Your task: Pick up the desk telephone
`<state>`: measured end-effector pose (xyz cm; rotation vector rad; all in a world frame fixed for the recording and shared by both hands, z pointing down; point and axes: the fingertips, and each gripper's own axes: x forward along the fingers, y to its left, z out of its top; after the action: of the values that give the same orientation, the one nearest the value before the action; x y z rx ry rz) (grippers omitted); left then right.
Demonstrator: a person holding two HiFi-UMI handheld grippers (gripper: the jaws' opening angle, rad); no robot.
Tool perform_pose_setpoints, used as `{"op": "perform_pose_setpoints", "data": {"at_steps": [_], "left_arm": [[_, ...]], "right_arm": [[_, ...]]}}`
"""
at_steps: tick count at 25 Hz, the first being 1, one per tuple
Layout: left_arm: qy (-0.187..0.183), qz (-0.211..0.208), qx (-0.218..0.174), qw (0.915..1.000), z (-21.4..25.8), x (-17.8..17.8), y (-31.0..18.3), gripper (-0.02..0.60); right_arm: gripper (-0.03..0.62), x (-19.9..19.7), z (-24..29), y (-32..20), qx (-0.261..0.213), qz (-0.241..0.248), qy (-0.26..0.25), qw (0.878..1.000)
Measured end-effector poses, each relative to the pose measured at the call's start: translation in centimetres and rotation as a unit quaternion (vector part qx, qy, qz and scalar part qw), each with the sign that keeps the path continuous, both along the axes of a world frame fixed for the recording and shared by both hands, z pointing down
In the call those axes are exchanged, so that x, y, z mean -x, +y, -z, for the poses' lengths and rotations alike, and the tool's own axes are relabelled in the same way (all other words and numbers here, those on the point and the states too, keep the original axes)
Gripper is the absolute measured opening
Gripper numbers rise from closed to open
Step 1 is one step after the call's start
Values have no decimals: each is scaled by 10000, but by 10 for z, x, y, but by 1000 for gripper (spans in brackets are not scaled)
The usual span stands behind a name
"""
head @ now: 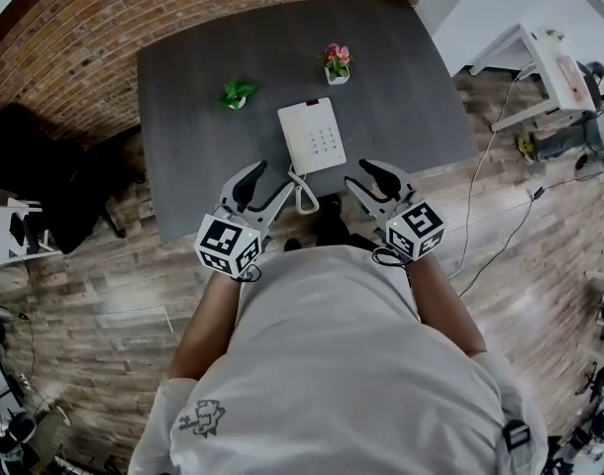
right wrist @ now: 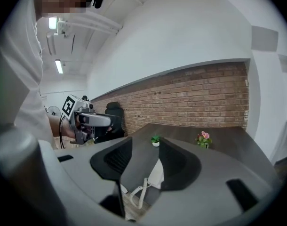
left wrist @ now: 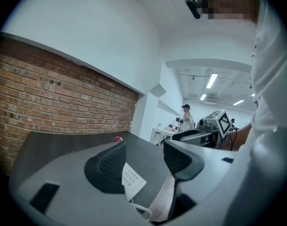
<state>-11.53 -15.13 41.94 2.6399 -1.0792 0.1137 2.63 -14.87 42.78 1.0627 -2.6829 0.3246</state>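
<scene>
A dark grey worktop (head: pixel 183 117) stands by a brick wall (head: pixel 183 8) on a wood-plank floor (head: pixel 114 295). The white desk telephone (head: pixel 314 135) lies near the worktop's front edge, its coiled cord (head: pixel 304 194) hanging over. The left tool (head: pixel 270 178) and the right tool (head: pixel 359 176) hover at that edge, either side of the cord, both wide open and empty.

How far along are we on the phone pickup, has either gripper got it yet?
Done: nothing yet; the desk telephone lies flat on the dark table, untouched. In hand: the left gripper and right gripper hover open, empty, at the table's near edge, either side of the phone's coiled cord. Left: close in, grip the telephone and lift it.
</scene>
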Motion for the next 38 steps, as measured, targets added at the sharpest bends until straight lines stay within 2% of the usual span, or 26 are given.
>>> {"op": "perform_pose_setpoints", "data": {"at_steps": [6,10,14,19,27,32,38], "left_arm": [[-32,135,292,9995,-16,-11,-31,262],[-167,222,774,9966,-44,-18,-52,262],[-147,344,1204,9920,-70,-24,-69,262],[-202,445,1694,9843,-101,-29,-84,262],[-278,550,2421,9683,-152,-34,-101,262],[-517,585,2607,9623,-175,-36,-112,262],[-543,525,3031,9500,-217,-38,-119,262]], "right_arm": [[186,-6,-22,-39,409,384,13,9984],[186,-11,-45,-64,731,640,117,9952],[186,-13,-74,-81,1102,962,231,9890],[186,-24,-113,-99,1605,1161,296,9797],[184,-33,-158,-129,2106,1417,360,9666],[163,-35,-178,-144,2207,1475,318,9636],[147,-41,-215,-154,2681,1421,228,9526]]}}
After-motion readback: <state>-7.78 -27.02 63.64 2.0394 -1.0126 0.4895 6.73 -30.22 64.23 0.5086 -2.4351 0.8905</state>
